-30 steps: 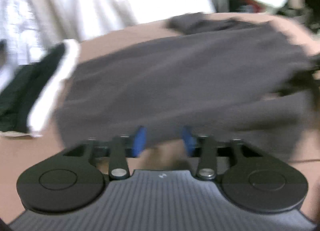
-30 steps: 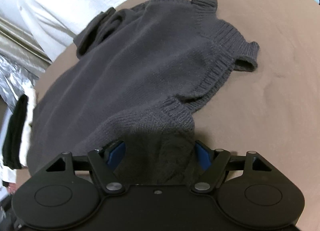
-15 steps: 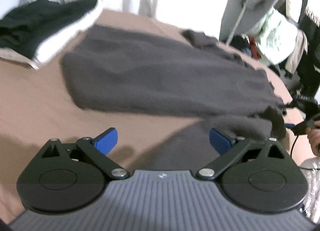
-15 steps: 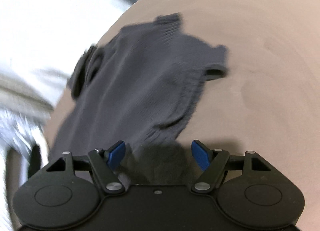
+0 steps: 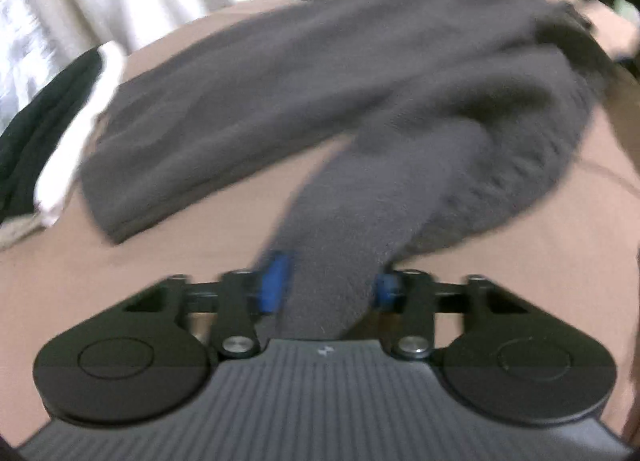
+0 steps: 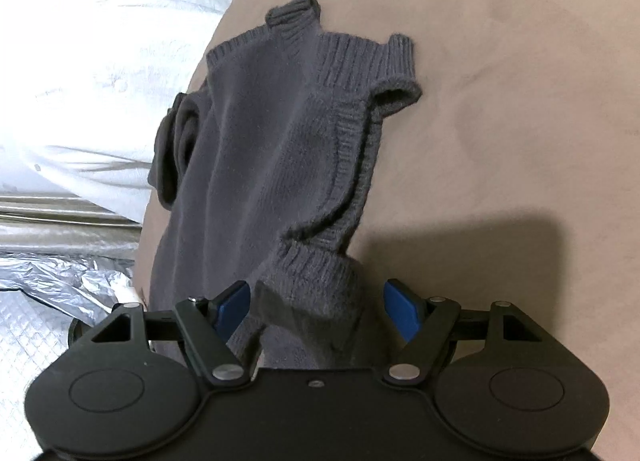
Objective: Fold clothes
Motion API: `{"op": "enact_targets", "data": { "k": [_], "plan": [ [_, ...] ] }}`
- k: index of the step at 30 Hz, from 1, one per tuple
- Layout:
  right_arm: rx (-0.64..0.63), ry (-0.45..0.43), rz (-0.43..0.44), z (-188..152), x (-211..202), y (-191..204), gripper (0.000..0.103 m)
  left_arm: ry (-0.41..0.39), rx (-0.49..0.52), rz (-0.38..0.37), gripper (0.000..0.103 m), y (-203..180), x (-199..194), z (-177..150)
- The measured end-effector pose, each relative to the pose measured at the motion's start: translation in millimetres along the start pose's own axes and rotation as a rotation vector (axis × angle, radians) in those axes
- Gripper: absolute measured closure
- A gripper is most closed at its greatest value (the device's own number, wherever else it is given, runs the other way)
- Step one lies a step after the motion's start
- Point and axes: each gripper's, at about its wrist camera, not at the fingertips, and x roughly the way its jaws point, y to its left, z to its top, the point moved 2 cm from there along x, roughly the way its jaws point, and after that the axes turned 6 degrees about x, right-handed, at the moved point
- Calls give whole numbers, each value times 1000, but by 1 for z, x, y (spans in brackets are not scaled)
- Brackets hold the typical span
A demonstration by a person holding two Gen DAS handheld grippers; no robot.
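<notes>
Tan worktop bearing a grey sweater spread flat, one sleeve between the closing blue pads of the left gripper, right gripper released, astride a ribbed cuff.

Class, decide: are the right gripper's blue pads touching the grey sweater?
Apart. The right wrist view shows the sweater cuff between the right gripper's open pads, gaps both sides.

You see a tan surface underfoot | a black garment with white trim at its left edge | white fabric hanging behind | crinkled silver sheeting beside it, lower left.
</notes>
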Motion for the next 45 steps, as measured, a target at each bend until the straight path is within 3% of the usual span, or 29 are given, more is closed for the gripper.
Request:
{"op": "enact_targets", "data": {
  "k": [3,4,7,9,11,12,15,16,17,20,22,24,26,27,29,30,32,35,37,39,41,45],
  "plan": [
    [4,-11,-11,-1,-3,-1,25,-61,-119,58,90,28,-36,4],
    [-4,-24,-17,-2,-6,-1,25,-85,-149,66,90,37,-52,4],
    [-31,-69,-38,-2,-15,1,24,-121,-245,-47,90,53,-97,-8],
    [-40,-88,-61,-1,-17,2,24,-73,-264,-143,90,55,-108,-23],
    [-37,-90,-64,0,-18,2,24,24,-279,-193,94,56,-107,-44],
    [-35,-90,-61,1,-19,1,24,63,-288,-181,98,59,-106,-56],
    [-39,-101,-56,0,-21,4,24,102,-283,-29,98,79,-114,-77],
    [-47,-103,-55,0,-21,5,24,113,-292,-28,98,87,-116,-81],
    [-55,-105,-56,0,-22,7,24,124,-316,-76,98,93,-117,-83],
    [-63,-99,-60,0,-16,10,24,142,-383,-212,87,106,-113,-82],
    [-59,-80,-57,1,-11,11,24,136,-376,-166,50,116,-103,-72],
    [-69,-66,-59,4,-1,14,24,89,-382,-111,38,127,-90,-55],
    [-202,-55,-164,17,24,30,24,42,-443,-90,35,142,-68,-34],
    [-279,-63,-210,18,32,37,29,20,-485,-84,35,150,-55,-23],
    [-432,-83,-296,19,48,51,90,20,-574,-61,35,166,-27,-6],
    [-457,-141,-284,17,37,56,95,31,-614,-49,35,173,-13,-1],
    [-495,-269,-258,8,7,63,96,50,-669,-26,35,182,7,3],
    [-577,-422,-343,-22,-31,65,96,45,-697,43,35,191,29,-8],
    [-558,-356,-391,-16,-15,60,96,61,-715,96,35,193,41,-28],
    [-535,-284,-438,-8,2,54,96,116,-786,58,35,204,57,-47],
    [-485,-269,-439,0,6,49,96,97,-886,0,35,219,60,-62],
    [-564,-388,-471,-21,-9,73,96,26,-974,10,35,243,48,-69]
  ]
}}
